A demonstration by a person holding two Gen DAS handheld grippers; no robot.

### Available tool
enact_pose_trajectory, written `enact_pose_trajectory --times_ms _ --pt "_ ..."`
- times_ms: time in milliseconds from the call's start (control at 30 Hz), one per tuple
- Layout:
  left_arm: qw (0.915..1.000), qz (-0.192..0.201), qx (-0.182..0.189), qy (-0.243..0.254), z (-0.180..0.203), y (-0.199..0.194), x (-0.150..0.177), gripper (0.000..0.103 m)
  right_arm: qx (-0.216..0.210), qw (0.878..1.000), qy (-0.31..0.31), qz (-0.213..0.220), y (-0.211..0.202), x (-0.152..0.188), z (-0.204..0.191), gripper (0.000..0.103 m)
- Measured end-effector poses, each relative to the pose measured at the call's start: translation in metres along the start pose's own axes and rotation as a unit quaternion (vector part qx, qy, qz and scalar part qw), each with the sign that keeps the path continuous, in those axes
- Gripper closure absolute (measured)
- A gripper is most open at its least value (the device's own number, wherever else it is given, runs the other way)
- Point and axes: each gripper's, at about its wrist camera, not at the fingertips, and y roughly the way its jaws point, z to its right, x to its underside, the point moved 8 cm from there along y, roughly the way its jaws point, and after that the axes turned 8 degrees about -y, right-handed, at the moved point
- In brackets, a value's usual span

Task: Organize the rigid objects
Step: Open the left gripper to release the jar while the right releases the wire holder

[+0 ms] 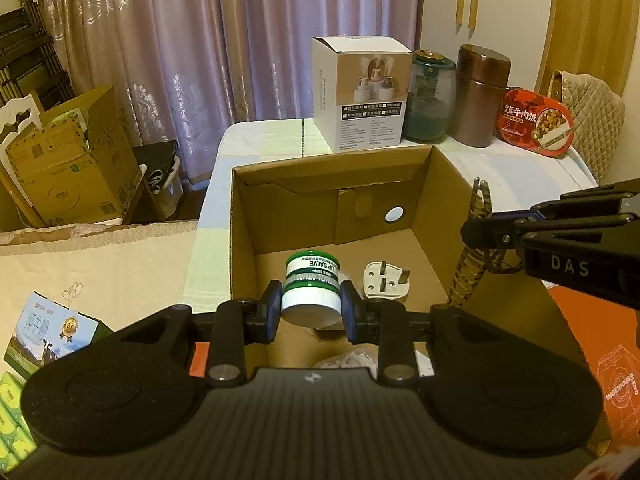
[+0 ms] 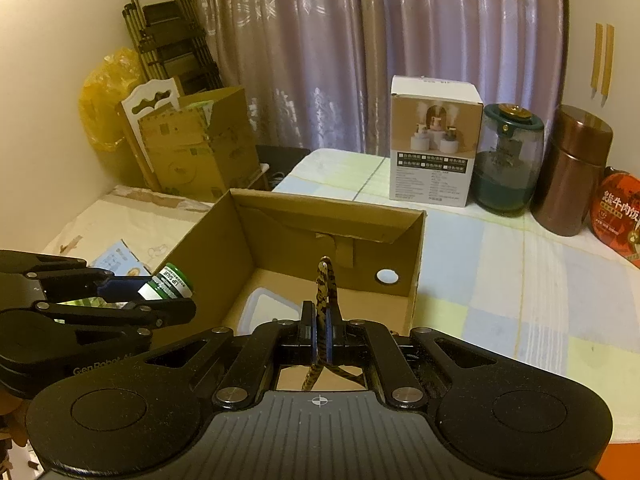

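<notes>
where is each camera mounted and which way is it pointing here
Left wrist view: sits on the left gripper, looking forward and down into the open brown cardboard box; its own fingers clamp a green-and-white lip salve jar, and the right gripper enters from the right.
Right wrist view: sits on the right gripper, facing the same box from its right side; its fingers pinch a thin tortoiseshell-patterned hair clip, and the left gripper shows at left.
Shared: the box, jar, clip, white product carton, copper canister, purple curtains.
</notes>
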Motion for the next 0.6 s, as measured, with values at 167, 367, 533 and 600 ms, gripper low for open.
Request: enact_pose_trajectory --times_ms 167,367,533,600 --pt "1.0000 0.001 -0.003 0.008 -0.001 0.005 -0.003 0.073 -0.002 1.000 0.000 0.001 0.002 -0.002 -0.001 0.103" --pt "0.9998 0.014 -0.012 -0.001 -0.006 0.000 -0.009 0.052 -0.001 1.000 0.002 0.002 0.003 -0.002 -0.001 0.103" --pt "0.9998 0.016 -0.012 0.000 -0.008 -0.006 -0.009 0.052 -0.003 1.000 0.006 -0.001 0.005 -0.001 -0.001 0.103" --pt "0.9998 0.016 -0.012 0.001 -0.008 -0.006 -0.008 0.052 -0.004 1.000 0.006 0.000 0.004 -0.001 -0.002 0.103"
